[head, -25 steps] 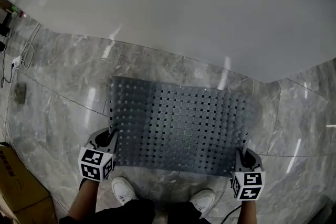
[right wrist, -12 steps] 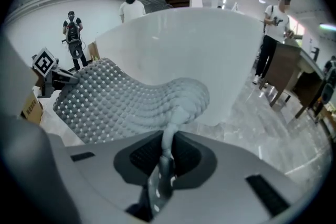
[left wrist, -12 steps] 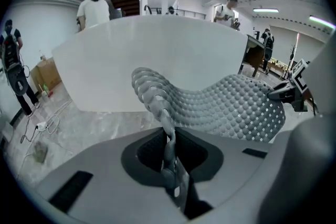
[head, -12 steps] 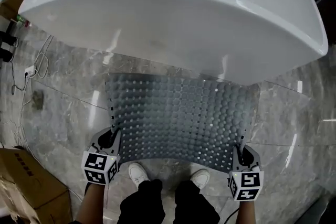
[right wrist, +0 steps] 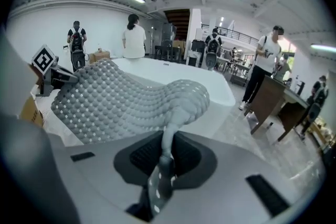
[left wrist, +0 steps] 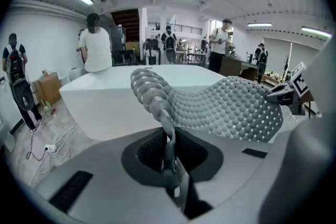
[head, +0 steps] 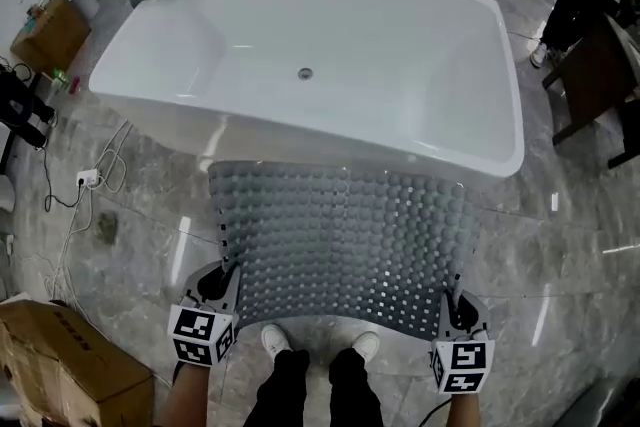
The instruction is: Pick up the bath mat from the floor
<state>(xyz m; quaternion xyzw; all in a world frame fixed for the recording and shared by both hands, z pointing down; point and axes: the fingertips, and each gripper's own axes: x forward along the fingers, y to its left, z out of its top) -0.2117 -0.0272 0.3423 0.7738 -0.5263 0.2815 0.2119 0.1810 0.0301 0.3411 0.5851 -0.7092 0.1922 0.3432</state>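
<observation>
The grey perforated, bumpy bath mat hangs stretched in the air between my two grippers, its far edge sagging toward the bathtub. My left gripper is shut on the mat's near left corner; in the left gripper view the mat runs out from between the jaws. My right gripper is shut on the near right corner, and the right gripper view shows the mat pinched between its jaws. The marker cubes sit at the bottom of the head view.
A white freestanding bathtub stands just beyond the mat on the grey marble floor. A cardboard box lies at the lower left, a power strip with cables at the left. My shoes are below the mat. Several people stand behind the tub.
Both grippers have risen together with the mat, which was lying flat on the floor and now hangs off it. The view has risen too, so the whole bathtub shows.
</observation>
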